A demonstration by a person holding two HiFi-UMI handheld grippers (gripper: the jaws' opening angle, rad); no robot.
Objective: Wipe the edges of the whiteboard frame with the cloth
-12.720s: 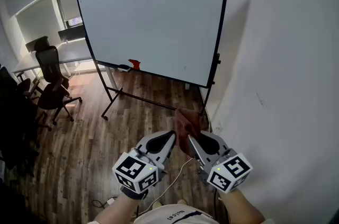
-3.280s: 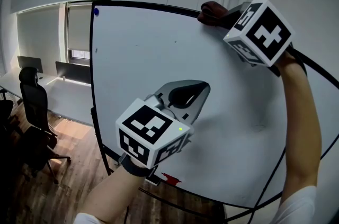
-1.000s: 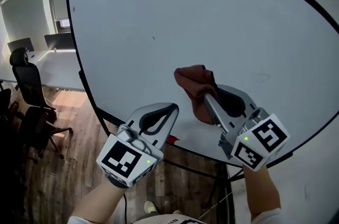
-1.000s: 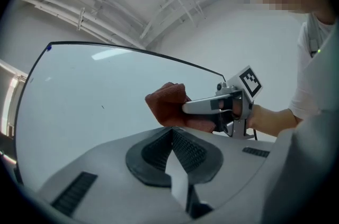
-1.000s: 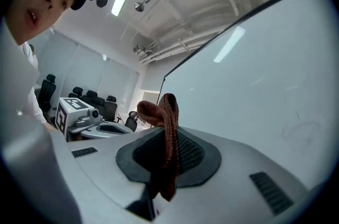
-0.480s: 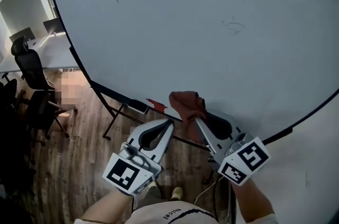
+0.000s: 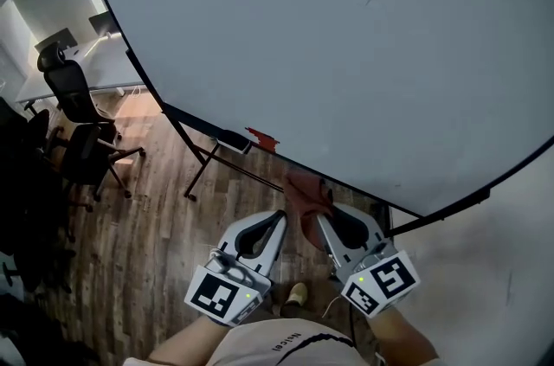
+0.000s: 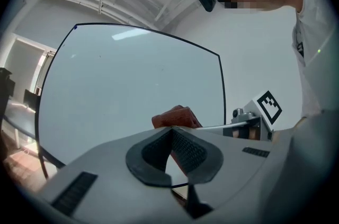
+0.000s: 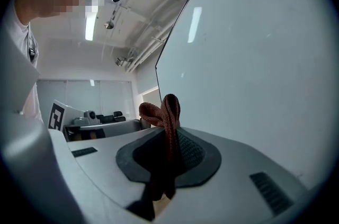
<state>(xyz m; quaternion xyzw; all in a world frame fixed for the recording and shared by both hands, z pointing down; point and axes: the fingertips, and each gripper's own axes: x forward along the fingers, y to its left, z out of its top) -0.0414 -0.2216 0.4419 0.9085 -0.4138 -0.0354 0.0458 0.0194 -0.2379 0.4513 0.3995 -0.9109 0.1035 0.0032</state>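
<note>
The right gripper point(image 7: 318, 219), which I am holding low at 6 o'clock in the head view, is pinching the reddish-brown cloth point(image 7: 305, 193) between its jaws. The cloth is pointing toward 12 o'clock, just under the lower edge of the black frame point(image 8: 223, 85) of the whiteboard point(image 7: 346, 53); I cannot tell whether they are touching. At its 9 o'clock, the left gripper point(image 7: 277, 219) is hanging with jaws pressed together on nothing.

Left gripper point(image 7: 276, 221), right gripper point(image 7: 321, 223): grey moulded shells, black ribbed pads point(image 8: 186, 152) inside fingers point(image 7: 267, 228), white cubes point(image 7: 221, 297) bearing black square markers, green lights point(image 7: 248, 297). White shirt point(image 7: 279, 348).
</note>
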